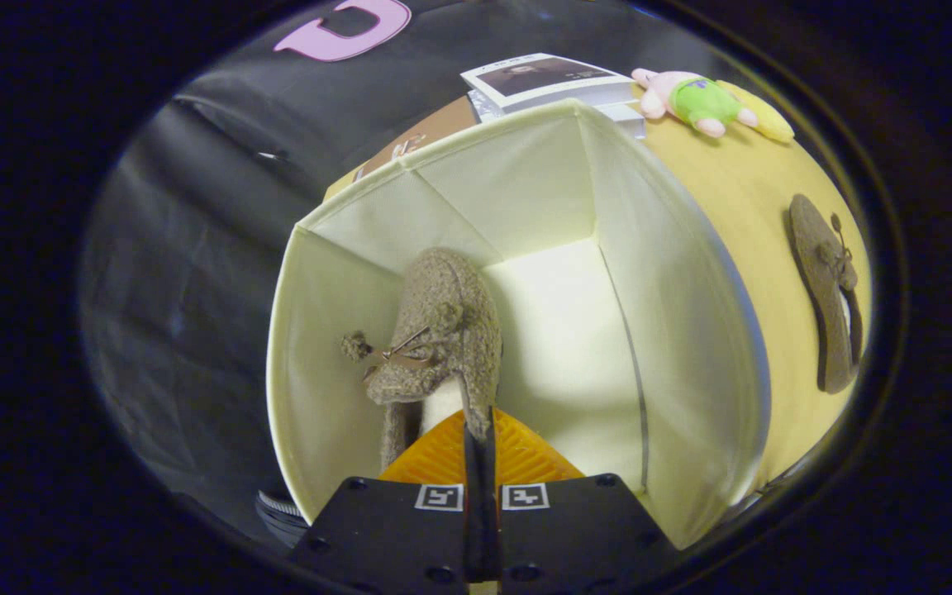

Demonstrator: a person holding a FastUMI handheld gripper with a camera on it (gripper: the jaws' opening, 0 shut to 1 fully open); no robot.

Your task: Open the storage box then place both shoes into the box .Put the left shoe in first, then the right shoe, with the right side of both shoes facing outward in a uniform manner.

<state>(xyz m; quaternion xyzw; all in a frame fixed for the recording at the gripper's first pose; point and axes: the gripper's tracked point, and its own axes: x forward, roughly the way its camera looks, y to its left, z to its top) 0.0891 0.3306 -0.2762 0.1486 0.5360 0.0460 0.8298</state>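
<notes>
A fuzzy brown shoe [441,339] with a small bow and pom-pom hangs inside the open cream storage box [674,330], close to its left wall. My gripper [480,442] is shut on the shoe's heel rim, both fingers pinching the thin edge. The shoe points away from me, toe toward the box's far corner. The box floor to the right of the shoe is bare. A second brown shoe [830,297] lies on its side on the yellow table [757,198], beyond the box's right wall.
A pink and green plush toy [695,101] lies at the table's far edge. A stack of books or papers [546,83] sits behind the box. Black cloth hangs to the left.
</notes>
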